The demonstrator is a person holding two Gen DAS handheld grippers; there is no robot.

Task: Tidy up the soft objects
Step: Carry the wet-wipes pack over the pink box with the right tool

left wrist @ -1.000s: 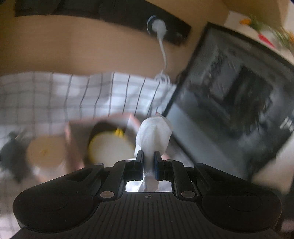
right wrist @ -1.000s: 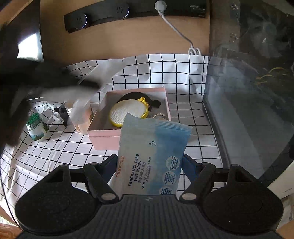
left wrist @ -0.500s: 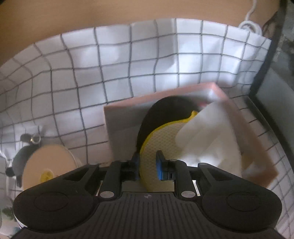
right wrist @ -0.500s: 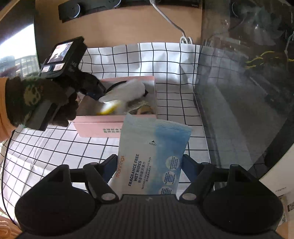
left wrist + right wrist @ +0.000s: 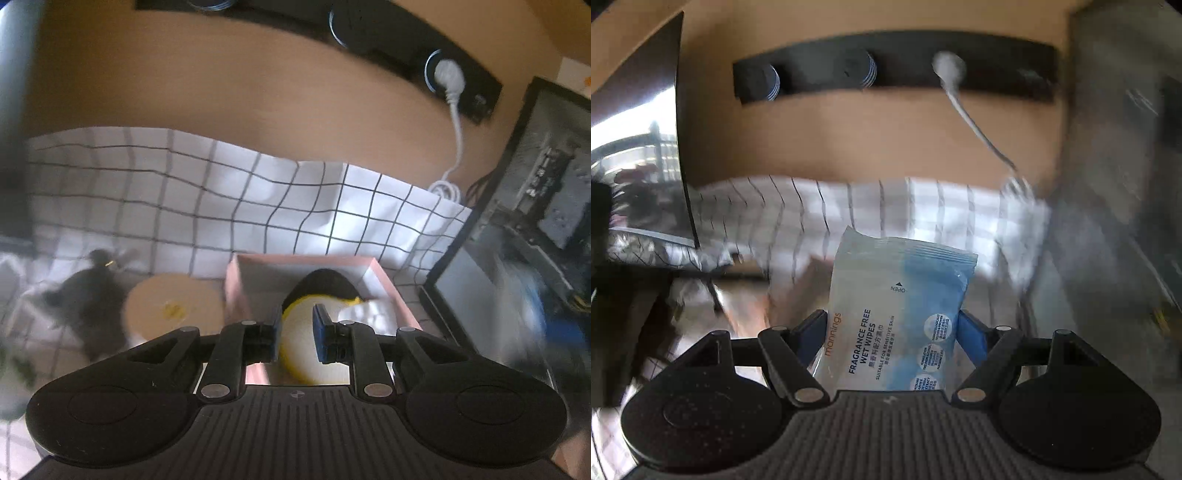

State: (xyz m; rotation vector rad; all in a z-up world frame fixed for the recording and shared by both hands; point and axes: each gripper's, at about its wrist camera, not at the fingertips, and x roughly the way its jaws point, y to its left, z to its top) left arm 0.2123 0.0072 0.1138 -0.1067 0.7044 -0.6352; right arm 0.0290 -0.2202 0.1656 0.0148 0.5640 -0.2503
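Note:
In the left wrist view, a pink box [image 5: 391, 291] holds a black pad [image 5: 321, 282], a yellow-rimmed round sponge [image 5: 306, 350] and a white cloth [image 5: 369, 317]. My left gripper [image 5: 297, 334] is slightly open and empty, hovering above the box's near side. In the right wrist view, my right gripper [image 5: 892, 332] is shut on a blue and white wet wipes pack [image 5: 897, 317], held upright in the air. The view behind the pack is blurred.
A round beige lid [image 5: 173, 310] and a dark furry object [image 5: 88, 299] lie left of the box on the checked cloth [image 5: 258, 206]. A glass-sided case [image 5: 535, 229] stands on the right. A black power strip [image 5: 886, 74] is on the wall.
My left gripper let go of the white cloth into the pink box and drew back up. My right gripper has swung upward with the wipes pack, blurring its view.

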